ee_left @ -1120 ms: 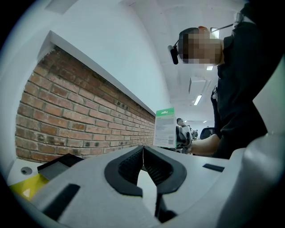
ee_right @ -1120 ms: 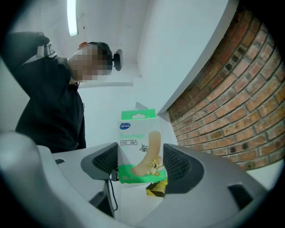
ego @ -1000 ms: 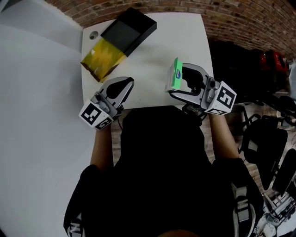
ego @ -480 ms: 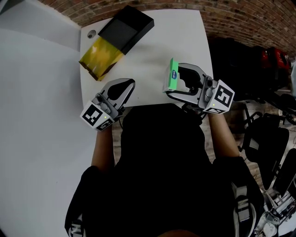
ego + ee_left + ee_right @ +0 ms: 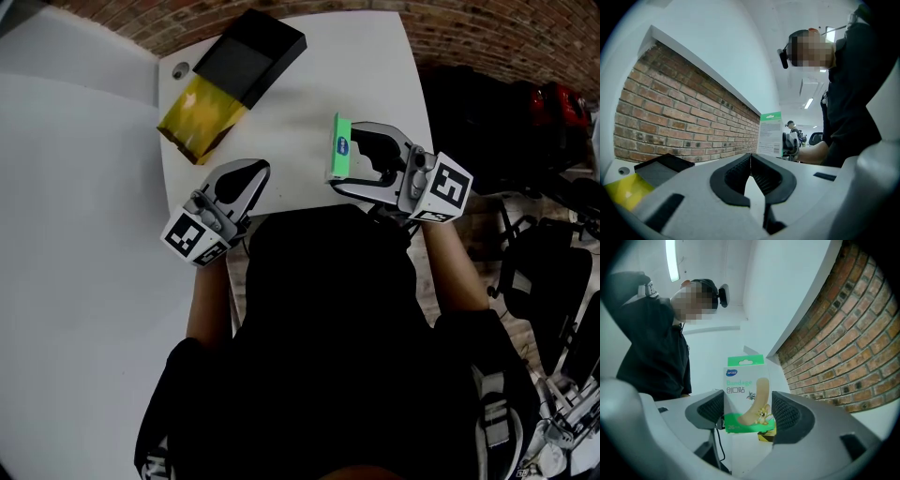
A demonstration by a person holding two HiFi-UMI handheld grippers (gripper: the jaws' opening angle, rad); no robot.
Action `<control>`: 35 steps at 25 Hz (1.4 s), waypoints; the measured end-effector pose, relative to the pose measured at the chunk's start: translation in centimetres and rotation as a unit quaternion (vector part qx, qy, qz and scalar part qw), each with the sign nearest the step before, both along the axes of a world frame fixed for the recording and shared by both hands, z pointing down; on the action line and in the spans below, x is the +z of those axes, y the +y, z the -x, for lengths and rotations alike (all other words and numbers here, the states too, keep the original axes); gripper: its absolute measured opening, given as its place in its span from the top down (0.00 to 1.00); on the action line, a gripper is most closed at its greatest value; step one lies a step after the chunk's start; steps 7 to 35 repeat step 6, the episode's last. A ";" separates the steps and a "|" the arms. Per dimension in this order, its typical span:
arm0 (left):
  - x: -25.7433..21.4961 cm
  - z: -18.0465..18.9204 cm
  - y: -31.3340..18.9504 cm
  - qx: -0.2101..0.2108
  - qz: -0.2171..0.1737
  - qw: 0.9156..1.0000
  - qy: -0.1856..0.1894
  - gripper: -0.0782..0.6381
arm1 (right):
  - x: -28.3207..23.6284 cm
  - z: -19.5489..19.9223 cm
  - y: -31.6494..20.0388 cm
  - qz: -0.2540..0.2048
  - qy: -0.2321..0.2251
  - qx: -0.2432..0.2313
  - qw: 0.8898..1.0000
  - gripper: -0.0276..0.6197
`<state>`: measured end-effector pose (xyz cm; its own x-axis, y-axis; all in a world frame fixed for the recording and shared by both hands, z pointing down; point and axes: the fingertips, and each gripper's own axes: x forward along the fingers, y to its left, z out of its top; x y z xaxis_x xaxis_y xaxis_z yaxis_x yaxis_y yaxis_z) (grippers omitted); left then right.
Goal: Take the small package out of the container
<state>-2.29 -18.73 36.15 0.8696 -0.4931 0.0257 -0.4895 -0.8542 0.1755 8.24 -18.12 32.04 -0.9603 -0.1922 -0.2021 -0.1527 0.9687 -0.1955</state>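
Right tongs [image 5: 345, 157] spread wide, clamped on the green bandage package [image 5: 339, 148] — left tongs [image 5: 261, 170] closed, empty.

Green bandage package [image 5: 339, 147] upright, outside black container [image 5: 247, 58]

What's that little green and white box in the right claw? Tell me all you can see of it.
The bandage box is a small flat carton, cardboard by its look: white, green at top and bottom, with a hang tab, the word Bandage and a pictured plaster strip with cartoon figures. It stands upright, its side edges clamped between the right gripper's pads, above the white table near its front edge.
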 end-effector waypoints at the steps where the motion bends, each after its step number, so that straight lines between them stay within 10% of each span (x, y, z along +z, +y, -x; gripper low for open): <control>1: 0.0 0.0 0.0 0.001 0.001 1.000 -0.001 0.87 | 0.0 0.0 0.0 0.001 0.000 -0.001 1.000 0.46; 35: -0.4 -0.3 -0.4 0.002 0.005 1.000 -0.003 0.87 | -0.2 0.0 -0.3 0.006 0.002 -0.005 1.000 0.46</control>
